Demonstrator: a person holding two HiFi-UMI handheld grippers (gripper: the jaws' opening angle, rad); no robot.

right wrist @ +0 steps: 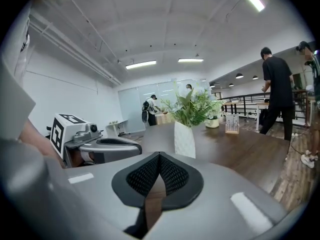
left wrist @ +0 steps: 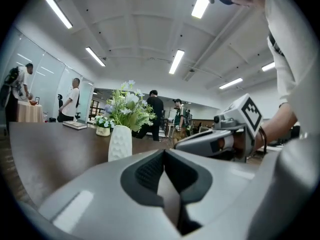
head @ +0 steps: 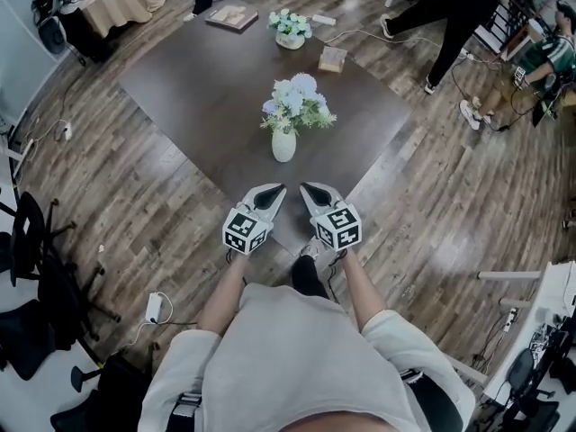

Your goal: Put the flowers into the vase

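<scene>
A white vase [head: 283, 145] stands near the front of the dark table [head: 198, 88], with pale blue and white flowers [head: 297, 99] and green leaves standing in it. The vase [left wrist: 120, 142] and flowers [left wrist: 126, 107] appear ahead in the left gripper view; the vase [right wrist: 184, 139] and flowers [right wrist: 192, 106] appear also in the right gripper view. My left gripper [head: 277, 190] and right gripper [head: 307, 188] hover side by side at the table's near corner, short of the vase. Both are shut with nothing between their jaws.
A smaller pot of flowers [head: 291, 29], a book [head: 232, 16] and a small stand [head: 332, 58] sit at the table's far side. People stand beyond the table [head: 450, 12]. Office chairs [head: 36, 268] and cables lie on the wooden floor at left.
</scene>
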